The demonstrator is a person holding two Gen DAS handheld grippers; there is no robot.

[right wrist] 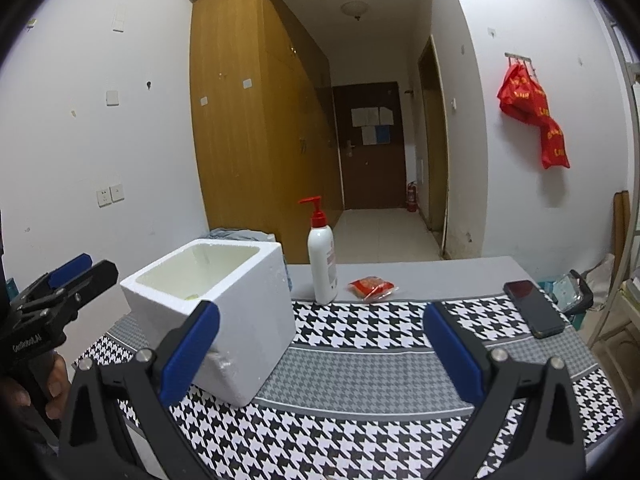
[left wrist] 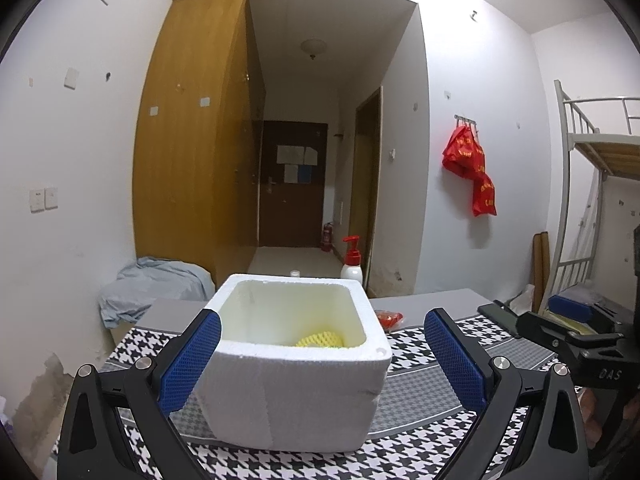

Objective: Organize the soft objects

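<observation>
Houndstooth table mat [right wrist: 360,332]; white-walled room, wooden wardrobe [right wrist: 248,128]. Foam box [left wrist: 296,360] hides most of yellow foam net [left wrist: 320,339]. Left gripper [left wrist: 322,354] and right gripper [right wrist: 320,344] both spread wide, empty.

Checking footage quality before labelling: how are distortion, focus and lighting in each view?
Left wrist: strong fisheye bending of walls, dark vignette corners; foam box sharp, evenly lit. Right wrist: same curvature; phone screen shows slight sheen, cloth pattern crisp, soft shadows only.
</observation>
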